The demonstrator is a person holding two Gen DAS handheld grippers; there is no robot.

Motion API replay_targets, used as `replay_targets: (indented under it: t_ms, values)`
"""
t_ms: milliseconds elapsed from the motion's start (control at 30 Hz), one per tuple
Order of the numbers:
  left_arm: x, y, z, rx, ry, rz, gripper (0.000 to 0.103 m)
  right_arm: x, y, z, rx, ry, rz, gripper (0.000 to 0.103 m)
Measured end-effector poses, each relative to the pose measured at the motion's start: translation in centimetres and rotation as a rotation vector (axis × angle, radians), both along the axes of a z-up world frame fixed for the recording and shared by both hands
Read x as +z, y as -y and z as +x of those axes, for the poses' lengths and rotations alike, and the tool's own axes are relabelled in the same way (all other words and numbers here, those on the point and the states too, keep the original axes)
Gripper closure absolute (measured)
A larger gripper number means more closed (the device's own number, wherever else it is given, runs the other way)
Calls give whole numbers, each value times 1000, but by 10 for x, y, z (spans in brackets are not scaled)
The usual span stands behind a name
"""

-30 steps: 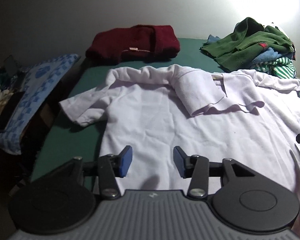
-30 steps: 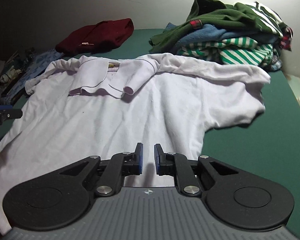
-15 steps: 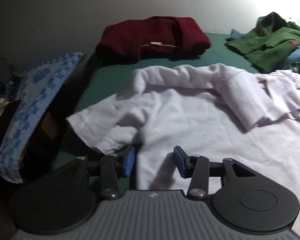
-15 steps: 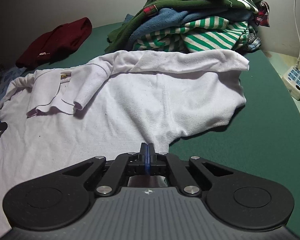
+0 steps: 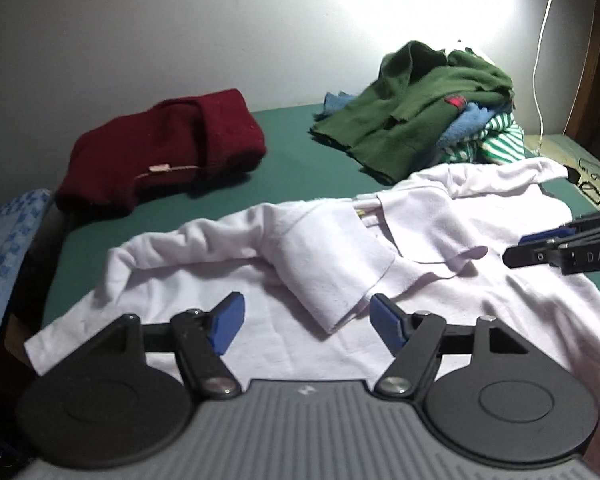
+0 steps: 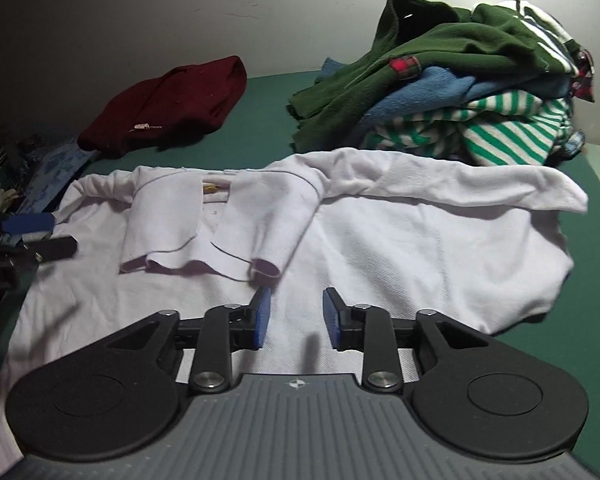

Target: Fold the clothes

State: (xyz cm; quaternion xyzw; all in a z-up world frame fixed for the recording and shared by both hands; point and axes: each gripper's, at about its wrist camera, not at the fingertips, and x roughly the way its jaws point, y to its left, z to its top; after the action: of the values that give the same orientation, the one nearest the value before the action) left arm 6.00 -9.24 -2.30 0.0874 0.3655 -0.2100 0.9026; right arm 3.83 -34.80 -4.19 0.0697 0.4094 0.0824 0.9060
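A white shirt [image 6: 380, 264] lies spread out on a green table [image 6: 580, 360]. It takes up the middle and the near part of the table. Both of its sleeves are folded in over its chest, and the collar end points to the far edge.

The left gripper [image 5: 307, 326] hangs over the near part of the shirt. Its jaws have just been opening and now stand wide apart. Nothing is pinched in them; one folded sleeve end lies on the table just past them.

The right gripper [image 6: 293, 316] hangs over the shirt's middle. Its jaws have just been opening too. They are apart, and only flat cloth shows below the gap.

A dark red sweater [image 5: 160, 156] sits folded near the far left corner. A pile of clothes [image 6: 460, 92] sits by the far right edge, with a green top over blue and green-striped ones. The shirt's far edge lies just beside the pile.

A white cord [image 5: 540, 60] hangs down the wall at the right.
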Motion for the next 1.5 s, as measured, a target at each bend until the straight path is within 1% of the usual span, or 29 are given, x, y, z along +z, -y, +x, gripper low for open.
replay_targets:
  t_ms: [33, 100, 167, 200, 233, 300, 333, 367, 400, 433, 467, 500, 633, 767, 833, 1033, 1167, 1200, 1267, 1300, 1333, 1367, 1433, 1500]
  values:
    - [-7, 5, 5, 2, -24, 4, 30, 0, -6, 4, 4, 2, -2, 66]
    - [-20, 9, 18, 24, -87, -19, 30, -2, -11, 14, 23, -13, 12, 65]
    - [-28, 13, 25, 60, -105, -26, 31, -8, -15, 25, 47, -47, 25, 65]
    - [-31, 15, 28, 74, -111, -19, 34, -10, -17, 28, 58, -51, 21, 65]
    - [-32, 17, 31, 74, -114, -22, 41, -13, -19, 31, 68, -55, 17, 65]
    - [-34, 21, 34, 70, -120, -29, 48, -18, -20, 36, 72, -61, 11, 68]
    - [-34, 22, 36, 64, -124, -37, 56, -20, -18, 38, 73, -65, 25, 71]
    - [-33, 23, 37, 62, -124, -40, 73, -21, -16, 40, 75, -69, 39, 81]
    - [-33, 24, 38, 61, -124, -43, 85, -21, -14, 42, 75, -72, 48, 95]
    - [-29, 23, 39, 61, -120, -55, 98, -21, -12, 43, 76, -76, 58, 98]
    - [-25, 21, 40, 61, -117, -68, 100, -20, -11, 45, 77, -77, 68, 98]
    - [-22, 20, 41, 61, -113, -81, 100, -14, -9, 47, 81, -65, 82, 98]
    - [3, 18, 56, 45, -49, -76, 100, 9, -4, 56, 96, -18, 139, 98]
    - [18, 20, 90, 37, -11, -44, 100, 32, 2, 84, 73, 25, 160, 98]
    - [20, 22, 109, 44, -11, -34, 100, 39, 3, 100, 57, 41, 152, 98]
    - [19, 29, 164, 89, -15, -9, 99, 39, -2, 145, 12, 59, 101, 98]
    - [5, 38, 193, 96, -24, 43, 98, 29, -11, 170, -6, 59, 48, 98]
    - [0, 40, 199, 97, -28, 58, 97, 25, -13, 176, -15, 56, 38, 98]
    - [-11, 43, 209, 105, -30, 86, 83, 16, -12, 187, -45, 49, 21, 97]
    - [-16, 43, 213, 108, -29, 97, 79, 11, -12, 192, -60, 47, 18, 93]
    - [-19, 43, 217, 111, -21, 104, 69, 6, -11, 197, -75, 48, 8, 90]
    - [-21, 42, 218, 113, -8, 105, 64, 1, -10, 202, -88, 50, -1, 89]
    - [-19, 35, 217, 105, 14, 87, 61, -1, -5, 205, -107, 76, -1, 89]
    - [-11, 25, 210, 100, 40, 49, 61, 6, -1, 197, -94, 122, 15, 89]
